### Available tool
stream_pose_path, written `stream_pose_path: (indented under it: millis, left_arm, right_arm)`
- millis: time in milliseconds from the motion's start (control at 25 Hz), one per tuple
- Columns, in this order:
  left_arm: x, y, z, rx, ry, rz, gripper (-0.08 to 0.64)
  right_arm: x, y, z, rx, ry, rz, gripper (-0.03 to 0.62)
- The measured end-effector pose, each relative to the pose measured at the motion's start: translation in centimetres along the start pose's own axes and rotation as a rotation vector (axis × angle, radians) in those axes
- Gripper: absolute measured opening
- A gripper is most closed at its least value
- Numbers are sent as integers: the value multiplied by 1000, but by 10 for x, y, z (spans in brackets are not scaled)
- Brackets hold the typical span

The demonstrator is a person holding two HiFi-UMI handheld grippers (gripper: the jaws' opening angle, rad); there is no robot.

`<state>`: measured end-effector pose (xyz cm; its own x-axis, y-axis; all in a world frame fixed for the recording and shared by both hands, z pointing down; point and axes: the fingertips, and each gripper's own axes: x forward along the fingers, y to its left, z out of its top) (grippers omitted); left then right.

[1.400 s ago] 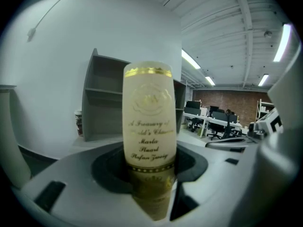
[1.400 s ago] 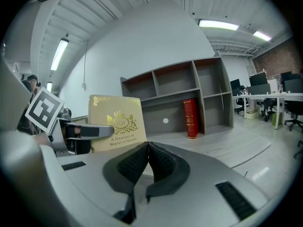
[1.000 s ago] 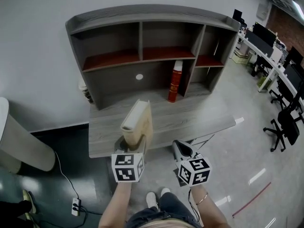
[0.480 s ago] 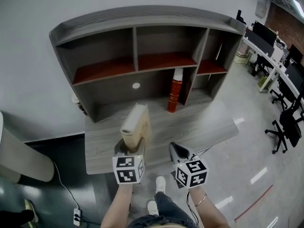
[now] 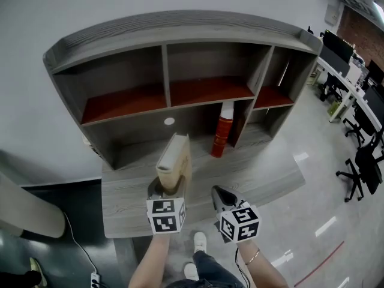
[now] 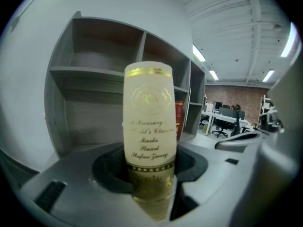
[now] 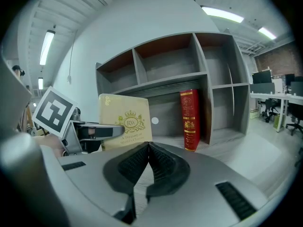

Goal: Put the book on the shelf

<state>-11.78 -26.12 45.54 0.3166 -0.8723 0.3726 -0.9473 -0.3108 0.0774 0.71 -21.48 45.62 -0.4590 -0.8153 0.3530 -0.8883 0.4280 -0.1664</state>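
Note:
A cream book (image 5: pixel 174 162) with gold print stands upright in my left gripper (image 5: pixel 168 189), whose jaws are shut on its lower spine (image 6: pixel 149 126). I hold it above the front of the grey desk (image 5: pixel 132 197), facing the grey shelf unit (image 5: pixel 174 71) with red-lined compartments. The right gripper view shows the book's cover (image 7: pixel 125 121) at the left, with the left gripper clamped on it. My right gripper (image 5: pixel 223 195) hovers beside it on the right, shut and empty, its pads touching (image 7: pixel 147 148).
A red book (image 5: pixel 224 129) stands upright in the lower middle of the shelf unit, against a divider (image 5: pixel 242 120). The other compartments hold nothing. Office desks and chairs (image 5: pixel 360 161) stand at the right. A white curved object (image 5: pixel 24 203) sits at the left.
Both grippers and the cream book have moved forward toward the shelf unit, which now looks larger and nearer. The grip on the book is unchanged.

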Motion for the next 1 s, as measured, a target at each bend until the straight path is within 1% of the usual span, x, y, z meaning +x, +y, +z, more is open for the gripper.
stream_pose_path:
  millis: [480, 1000]
  left_arm:
    - [73, -2, 11, 12, 18, -16, 223]
    - [136, -4, 16, 19, 32, -20, 223]
  right_arm:
    - [53, -39, 7, 8, 40, 8, 9]
    - [87, -73, 9, 14, 73, -1, 9]
